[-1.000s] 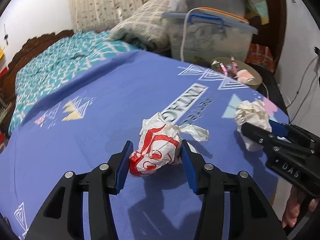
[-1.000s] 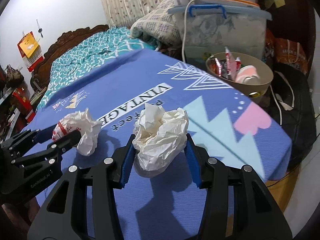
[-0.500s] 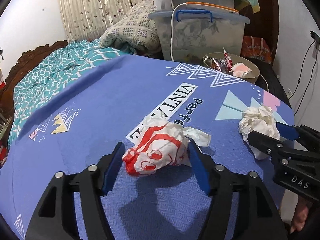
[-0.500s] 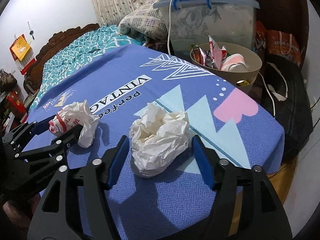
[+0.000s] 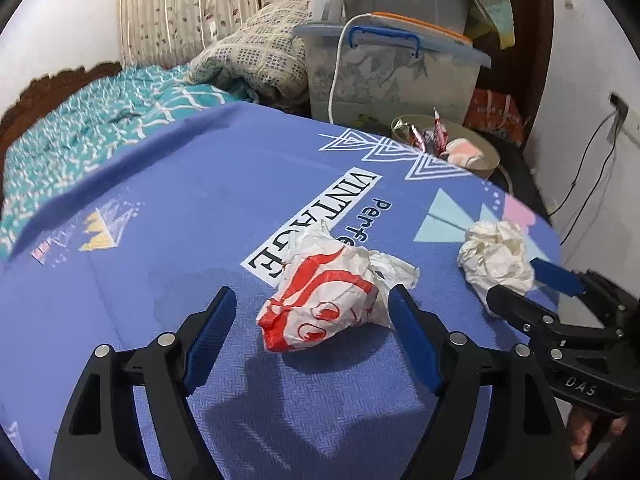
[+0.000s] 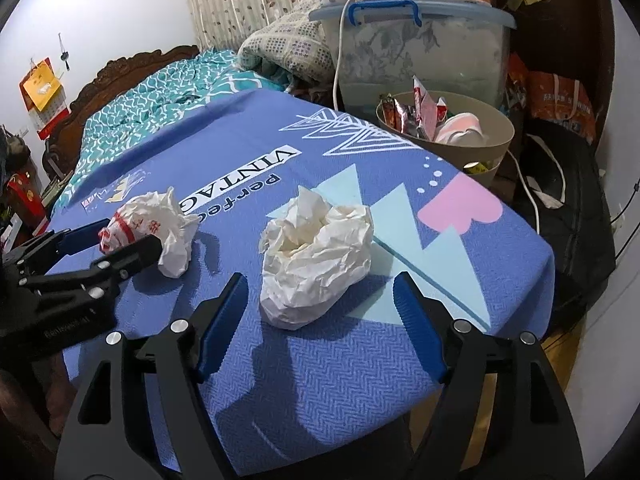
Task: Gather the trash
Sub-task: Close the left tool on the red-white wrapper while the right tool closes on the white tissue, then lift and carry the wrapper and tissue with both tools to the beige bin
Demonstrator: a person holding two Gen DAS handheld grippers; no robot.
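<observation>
A crumpled red-and-white wrapper (image 5: 324, 308) lies on the blue printed cloth (image 5: 200, 200) between the pads of my left gripper (image 5: 310, 292). Its jaws are opening and the pads stand off the wrapper. A crumpled wad of white paper (image 6: 316, 256) rests on the cloth (image 6: 320, 380) between the pads of my right gripper (image 6: 320, 280), whose jaws are opening too, with a gap on both sides. Each view shows the other side as well: the right gripper (image 5: 514, 282) around the white paper (image 5: 496, 256), and the left gripper (image 6: 126, 238) around the wrapper (image 6: 148, 224).
A tan round bin (image 6: 496, 136) holding several wrappers stands just past the cloth's far right corner. Behind it is a clear storage box (image 6: 420, 40) with a blue handle and a white cable. A bed with a teal cover (image 6: 152, 96) lies to the left. The cloth's edge drops off at the right.
Both grippers' jaws have spread apart and let go of their wads, which now lie loose on the cloth. Both views have tipped slightly, showing more of the bin.
</observation>
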